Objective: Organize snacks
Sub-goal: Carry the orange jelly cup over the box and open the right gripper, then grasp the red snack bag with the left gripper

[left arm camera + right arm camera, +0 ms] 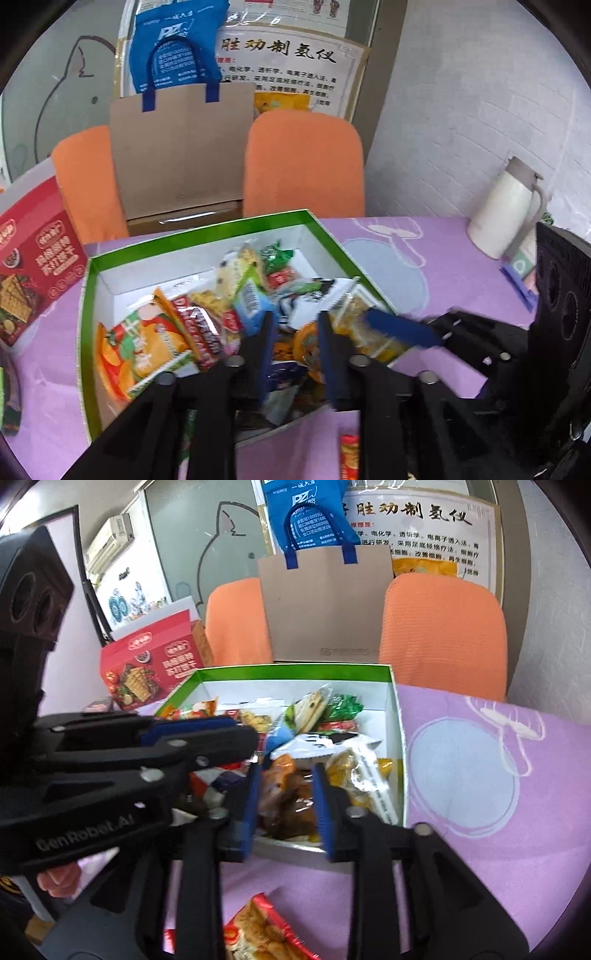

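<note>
1. Left hand-held gripper [295, 350]: we saw its blue-padded jaws standing partly apart above the snack pile, with nothing clamped between the pads.
2. Right hand-held gripper [286, 808]: we found its jaws moderately wide, poised over a brown packet [286, 805] near the front wall of the box; the pads did not press on the packet. In the left wrist view this same gripper reached in from the right over the box's right edge.
3. Green-rimmed box [199, 230]: we noted that it sat open on the purple-covered counter [461, 266], white inside, and held the loose snacks [236, 306] heaped toward its near and right side.
4. Chips packet [140, 350]: an orange and green bag lay against the left wall of the box, beside a red wrapped bar [199, 328].
5. Red snack packet [258, 934]: we observed it lying on the counter outside the box, just in front of the near wall.
6. Red cracker carton [33, 273]: it stood on the counter to the left of the box.
7. White thermos jug [506, 210]: it stood at the far right of the counter, well apart from the box.
8. Two orange chairs [306, 162] flanked a cardboard sheet [181, 147] behind the counter.
</note>
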Demonstrator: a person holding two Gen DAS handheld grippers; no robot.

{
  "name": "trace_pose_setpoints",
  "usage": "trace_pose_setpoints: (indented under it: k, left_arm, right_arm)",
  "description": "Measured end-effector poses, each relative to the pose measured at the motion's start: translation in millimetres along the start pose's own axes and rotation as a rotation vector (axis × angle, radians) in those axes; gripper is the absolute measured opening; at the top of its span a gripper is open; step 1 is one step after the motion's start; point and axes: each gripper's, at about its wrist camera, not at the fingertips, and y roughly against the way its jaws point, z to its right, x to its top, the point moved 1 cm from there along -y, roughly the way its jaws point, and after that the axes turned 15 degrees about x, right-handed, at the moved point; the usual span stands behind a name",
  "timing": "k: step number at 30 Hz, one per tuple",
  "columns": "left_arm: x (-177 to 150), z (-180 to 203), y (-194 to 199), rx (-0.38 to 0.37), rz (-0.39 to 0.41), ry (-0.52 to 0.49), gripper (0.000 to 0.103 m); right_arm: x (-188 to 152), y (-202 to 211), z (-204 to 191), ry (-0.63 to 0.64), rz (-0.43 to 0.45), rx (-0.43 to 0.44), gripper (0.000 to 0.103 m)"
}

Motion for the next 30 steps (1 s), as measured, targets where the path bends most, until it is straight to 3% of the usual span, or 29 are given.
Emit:
trace_pose_setpoints:
  k: [1, 2, 3, 5, 12, 20, 26, 30]
  left_arm:
    - [-1.4, -2.9, 1.8, 0.02, 0.014, 0.0, 0.066]
    - [-2.7, -5.4, 5.2, 0.049, 0.042, 0.011, 0.088]
    - [-4.6, -8.7, 9.6, 0.085, 0.079, 0.027, 0.096]
    - [-6.2, -11.9, 14.5, 0.125, 0.11, 0.039, 0.103]
    - [-14.0, -9.8, 26.5, 0.166, 0.119, -0.004, 0.103]
    - [-32.7, -13.0, 72.9, 0.182, 0.135, 0.011, 0.103]
    - [-76.0, -11.8, 87.4, 0.124, 0.091, 0.039, 0.103]
    - [-108.5, -6.7, 71.3, 0.076, 0.009, 0.083, 0.103]
  right_arm:
    - [-1.3, 1.5, -1.0, 0.02, 0.016, -0.023, 0.077]
    - [-2.8, 3.9, -3.1, 0.044, 0.034, -0.043, 0.08]
    - [-3.7, 5.2, -5.2, 0.059, 0.039, -0.053, 0.081]
    - [-5.0, 5.2, -7.7, 0.069, 0.033, -0.051, 0.084]
    - [-9.5, 9.9, -9.0, 0.042, -0.007, -0.068, 0.085]
    - [-35.3, 52.9, -22.8, 0.004, -0.004, -0.112, 0.085]
    - [-79.7, 78.7, -19.3, -0.146, -0.015, -0.107, 0.085]
    - [-111.7, 87.2, -16.1, -0.28, 0.013, -0.041, 0.085]
